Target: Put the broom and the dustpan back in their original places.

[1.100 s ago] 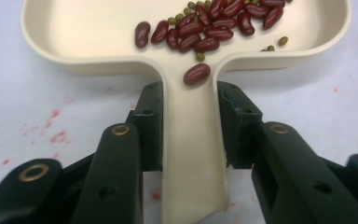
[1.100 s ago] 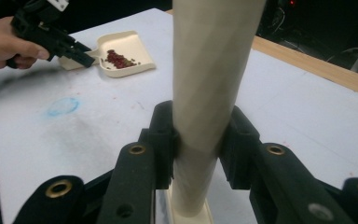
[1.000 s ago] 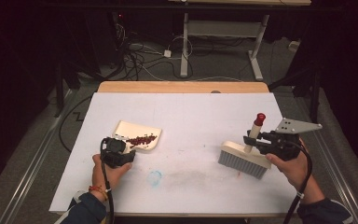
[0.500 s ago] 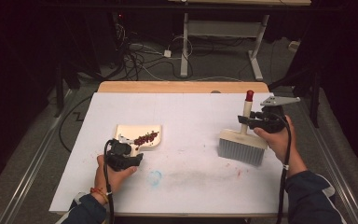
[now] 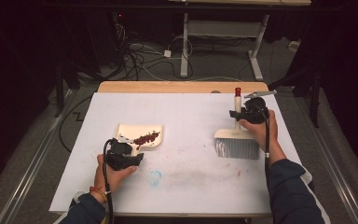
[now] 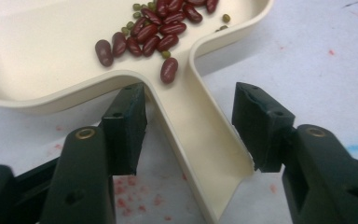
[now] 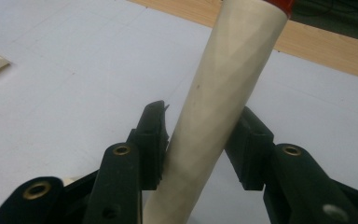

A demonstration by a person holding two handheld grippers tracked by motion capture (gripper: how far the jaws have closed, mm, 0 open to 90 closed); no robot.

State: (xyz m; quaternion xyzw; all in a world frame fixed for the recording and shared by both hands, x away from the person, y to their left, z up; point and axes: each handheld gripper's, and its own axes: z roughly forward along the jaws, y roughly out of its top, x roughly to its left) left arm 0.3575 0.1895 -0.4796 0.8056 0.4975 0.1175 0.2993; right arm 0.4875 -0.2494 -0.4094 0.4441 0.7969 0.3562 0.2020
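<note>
Right gripper (image 5: 239,114) clamping cream brush handle (image 7: 216,107) near desk's (image 5: 191,107) right edge, bristles (image 5: 237,148) resting on white surface. Left gripper (image 6: 189,123) gaping wide astride dustpan's (image 5: 137,135) handle (image 6: 200,140) toward left-front, both jaws apart from it. Red and green beans (image 6: 156,30) lying in pan.

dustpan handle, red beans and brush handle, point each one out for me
dustpan handle (image 6: 200,140), left gripper view, on the flat channel between the open jaws
red beans (image 6: 156,32), left gripper view, on the middle of the pile in the pan
brush handle (image 7: 223,102), right gripper view, on the pale shaft between the jaws
</note>
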